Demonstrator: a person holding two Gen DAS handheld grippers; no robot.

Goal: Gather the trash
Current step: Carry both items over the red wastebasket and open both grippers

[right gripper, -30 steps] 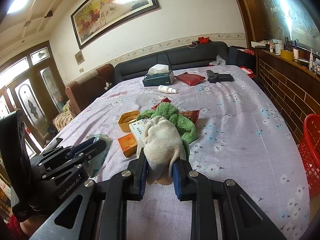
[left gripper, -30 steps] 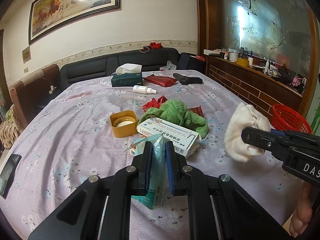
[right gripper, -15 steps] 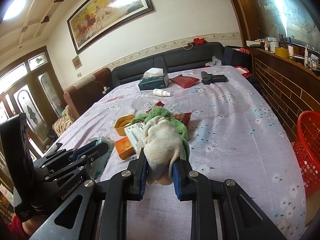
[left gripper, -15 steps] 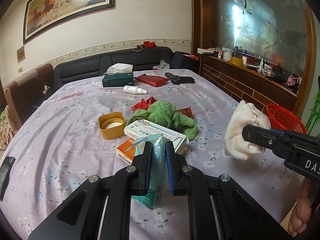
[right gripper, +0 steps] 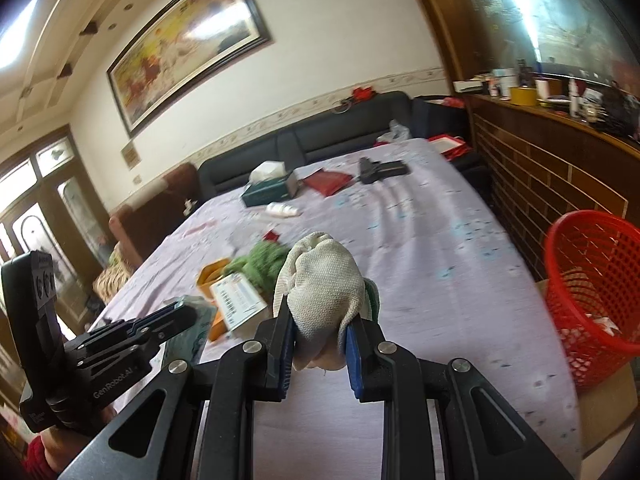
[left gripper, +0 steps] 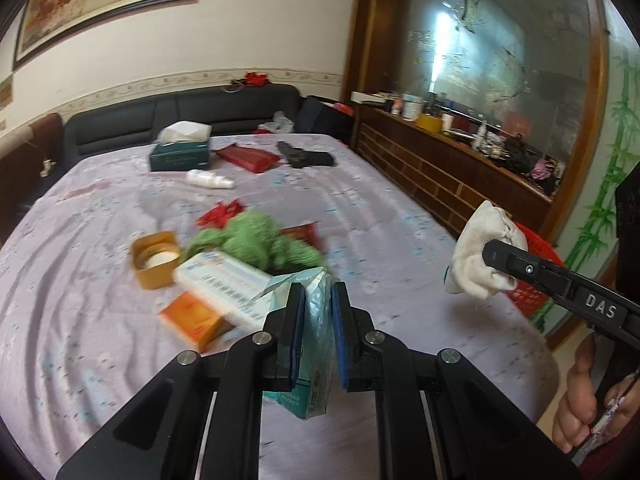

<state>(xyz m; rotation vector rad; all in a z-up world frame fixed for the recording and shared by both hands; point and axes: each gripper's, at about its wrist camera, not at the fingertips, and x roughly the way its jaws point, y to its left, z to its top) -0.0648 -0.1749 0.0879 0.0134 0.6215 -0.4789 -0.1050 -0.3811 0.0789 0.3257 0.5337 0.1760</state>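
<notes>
My left gripper [left gripper: 316,300] is shut on a crumpled teal and clear plastic packet [left gripper: 314,364], held above the near part of the table. My right gripper [right gripper: 320,320] is shut on a balled cream cloth [right gripper: 320,280]; the same cloth [left gripper: 480,256] shows at the right of the left wrist view, lifted off the table. A red mesh basket [right gripper: 592,280] stands on the floor off the table's right edge, with white scraps inside. The left gripper [right gripper: 176,316] also appears at the lower left of the right wrist view.
On the lilac tablecloth [left gripper: 380,220] lie a green towel [left gripper: 256,240], a white medicine box [left gripper: 224,280], an orange box [left gripper: 192,316], a yellow tub [left gripper: 154,258], red wrappers [left gripper: 220,212], a white bottle [left gripper: 208,179], a tissue box [left gripper: 180,152] and a black gun-shaped object [left gripper: 306,157]. A brick-faced counter [right gripper: 552,168] runs along the right.
Both grippers have swung to the right with their loads. The red basket has come far more into the right wrist view, and the table clutter has slid left.
</notes>
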